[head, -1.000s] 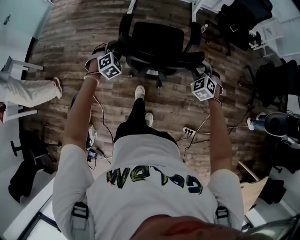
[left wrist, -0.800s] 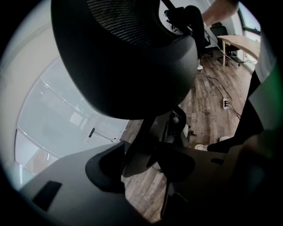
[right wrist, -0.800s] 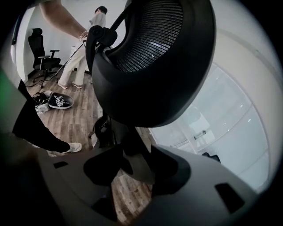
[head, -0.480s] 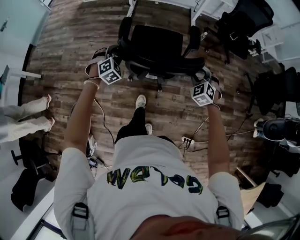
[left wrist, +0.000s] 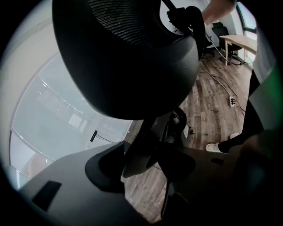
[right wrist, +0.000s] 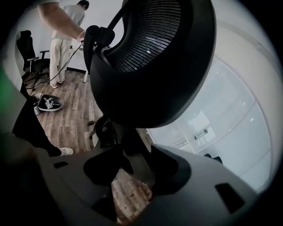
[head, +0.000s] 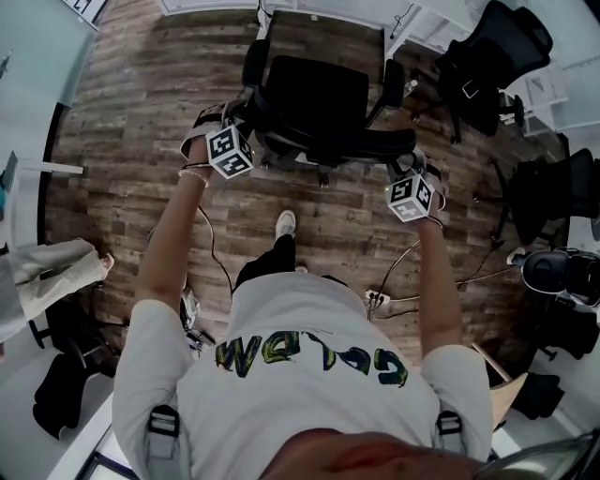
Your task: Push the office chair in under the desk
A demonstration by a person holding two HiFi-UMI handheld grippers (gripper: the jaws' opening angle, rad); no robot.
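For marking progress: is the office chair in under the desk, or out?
Out: office chair seat shows whole, on floor before desk.

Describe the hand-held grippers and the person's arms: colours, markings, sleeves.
The left hand-held gripper and right hand-held gripper: dark grey bodies, each with a white cube bearing black square markers. White short-sleeved T-shirt, green lettering; bracelet on left wrist.
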